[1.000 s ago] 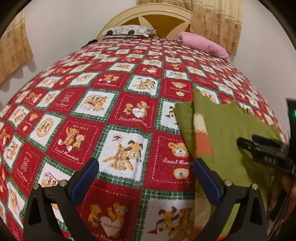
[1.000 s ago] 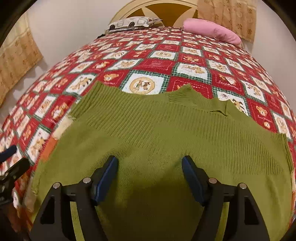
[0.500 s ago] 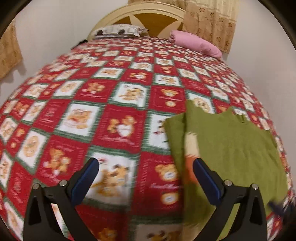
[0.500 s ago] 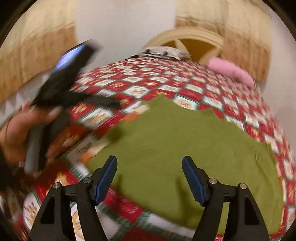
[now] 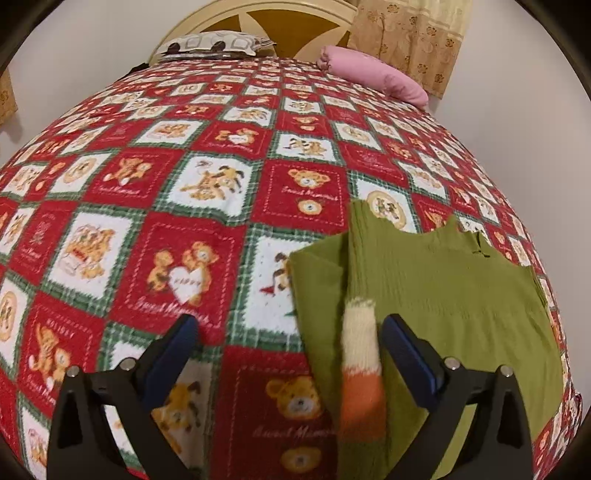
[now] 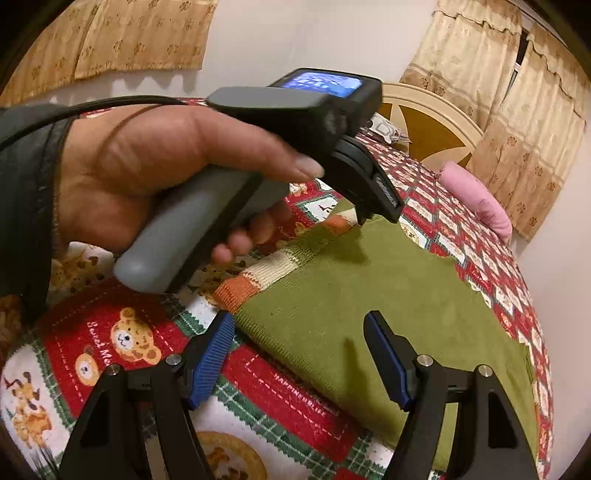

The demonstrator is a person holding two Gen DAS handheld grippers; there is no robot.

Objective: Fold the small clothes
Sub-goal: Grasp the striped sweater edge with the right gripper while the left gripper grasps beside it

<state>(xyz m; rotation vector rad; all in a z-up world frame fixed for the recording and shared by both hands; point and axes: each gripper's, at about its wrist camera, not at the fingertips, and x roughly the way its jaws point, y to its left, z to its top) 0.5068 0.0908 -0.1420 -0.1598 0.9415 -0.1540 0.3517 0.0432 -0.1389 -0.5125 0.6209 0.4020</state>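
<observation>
A small green knitted sweater [image 5: 443,295] lies flat on the bed, with a cream and orange striped cuff [image 5: 360,354] folded over its left side. My left gripper [image 5: 290,339] is open and empty, low over the sweater's left edge, the cuff between its fingers. In the right wrist view the sweater [image 6: 369,295] fills the middle and the striped cuff [image 6: 266,273] runs along its left edge. My right gripper [image 6: 299,347] is open and empty above the sweater's near hem. The left gripper, held by a hand [image 6: 155,166], also shows in the right wrist view.
A red, white and green teddy-bear bedspread [image 5: 184,192] covers the bed. A pink pillow [image 5: 373,79] and a patterned pillow [image 5: 214,42] lie by the headboard [image 5: 258,18]. Curtains [image 6: 517,129] hang behind, with walls close on the right.
My right gripper has swung back and to the left, from over the sweater's middle to its near hem. My left gripper has moved right, onto the sweater's left edge with the cuff.
</observation>
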